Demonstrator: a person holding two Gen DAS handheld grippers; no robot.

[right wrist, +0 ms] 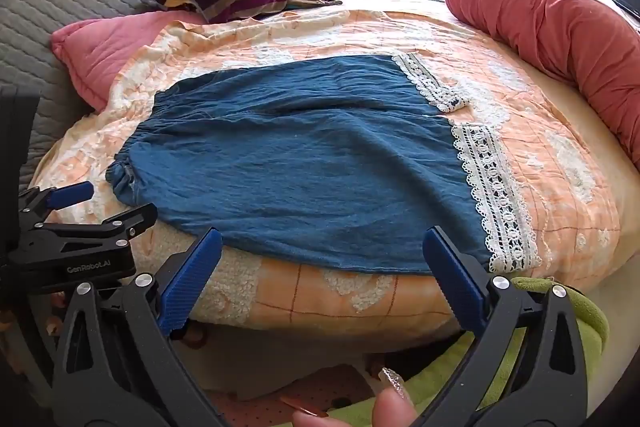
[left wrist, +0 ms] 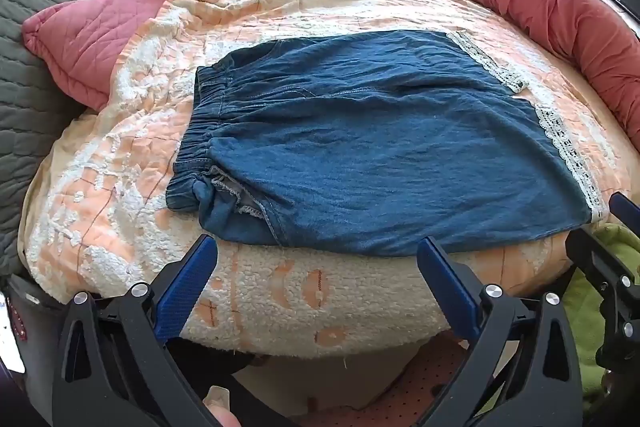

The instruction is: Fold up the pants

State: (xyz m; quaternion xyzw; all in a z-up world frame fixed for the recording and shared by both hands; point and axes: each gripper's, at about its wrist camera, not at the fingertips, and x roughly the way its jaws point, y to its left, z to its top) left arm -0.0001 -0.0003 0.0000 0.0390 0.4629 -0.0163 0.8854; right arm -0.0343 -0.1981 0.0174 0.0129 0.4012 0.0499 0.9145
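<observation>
Your left gripper point(left wrist: 316, 247) has its jaws spread wide w/ nothing between them, hovering just short of the near hem of the blue pants point(left wrist: 380, 147). The pants lie flat on the peach bedspread point(left wrist: 120, 147), waistband to your left, lace-trimmed leg ends to your right. Your right gripper point(right wrist: 322, 241) is likewise wide apart and empty, at the same near edge, closer to the lace.

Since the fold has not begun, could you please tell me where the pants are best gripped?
Grip the pants at the near edge's two corners: left tongs on the gathered waistband, right tongs on the lace hem. Come in low from the bed's near side. That edge lies flat at the mattress lip, and both tongs stand open just short of it.
</observation>
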